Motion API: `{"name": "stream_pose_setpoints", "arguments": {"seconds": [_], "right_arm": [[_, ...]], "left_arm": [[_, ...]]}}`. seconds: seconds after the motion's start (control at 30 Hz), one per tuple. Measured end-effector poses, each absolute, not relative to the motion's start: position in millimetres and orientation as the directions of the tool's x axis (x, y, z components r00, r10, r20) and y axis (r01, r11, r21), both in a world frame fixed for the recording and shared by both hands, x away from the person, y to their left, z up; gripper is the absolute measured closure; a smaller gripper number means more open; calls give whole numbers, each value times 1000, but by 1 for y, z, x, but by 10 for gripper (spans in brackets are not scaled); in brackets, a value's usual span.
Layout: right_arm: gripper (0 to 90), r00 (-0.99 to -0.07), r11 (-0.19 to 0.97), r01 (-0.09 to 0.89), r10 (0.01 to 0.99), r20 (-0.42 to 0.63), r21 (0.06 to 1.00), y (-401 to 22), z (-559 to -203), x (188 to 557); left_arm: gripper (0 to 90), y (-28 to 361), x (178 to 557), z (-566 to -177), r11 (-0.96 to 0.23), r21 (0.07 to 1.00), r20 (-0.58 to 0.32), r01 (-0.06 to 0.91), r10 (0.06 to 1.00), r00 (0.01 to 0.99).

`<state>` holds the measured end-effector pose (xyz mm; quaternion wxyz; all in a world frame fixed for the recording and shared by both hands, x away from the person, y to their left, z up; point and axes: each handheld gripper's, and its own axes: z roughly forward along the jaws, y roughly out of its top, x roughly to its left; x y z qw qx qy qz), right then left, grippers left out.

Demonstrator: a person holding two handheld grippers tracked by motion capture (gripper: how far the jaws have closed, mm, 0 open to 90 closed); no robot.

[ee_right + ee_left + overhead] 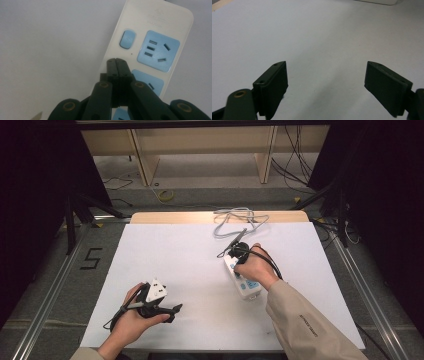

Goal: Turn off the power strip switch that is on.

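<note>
On the white table point(165, 250), right of centre, lies the strip point(243, 280), a white power strip with blue sockets, long axis running near to far, its grey cord point(235, 220) coiled at the far edge. Right gripper point(116, 61) hovers over it with jaws pressed fully together and nothing between them; the closed tip sits just below the blue switch point(127, 39) and beside the first socket point(158, 50), over the white casing. Whether the tip touches the casing cannot be told. Left gripper point(325, 75) rests at the near left, well apart from the strip, jaws wide open and empty above bare table; in the high view it lies in the left hand point(131, 320), white marker block on top. Judgement: the step in hand looks like pressing the switch with the closed tip. To do it well, shift the tip a little toward the far end until it is centred on the switch, keep the jaws shut so they act as one firm point, then push straight down, not at a slant, or the tip may skid onto the casing or into the socket slots. The strip is light and unrestrained; a sideways shove could slide it. If it shifts, bring the left gripper across to steady the near end.
</note>
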<state>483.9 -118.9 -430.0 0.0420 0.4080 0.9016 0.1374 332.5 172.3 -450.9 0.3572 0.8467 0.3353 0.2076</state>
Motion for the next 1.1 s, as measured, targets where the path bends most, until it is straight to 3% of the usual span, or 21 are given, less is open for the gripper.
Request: {"name": "stream_pose_setpoints", "arguments": {"seconds": [0.8, 1.1], "right_arm": [[900, -657, 617, 729, 752, 53, 298, -122, -430, 483], [900, -662, 608, 716, 747, 60, 343, -127, -429, 481]], "left_arm": [[183, 172, 333, -451, -519, 745, 112, 419, 717, 688], [183, 172, 333, -451, -520, 744, 112, 419, 716, 689]]}}
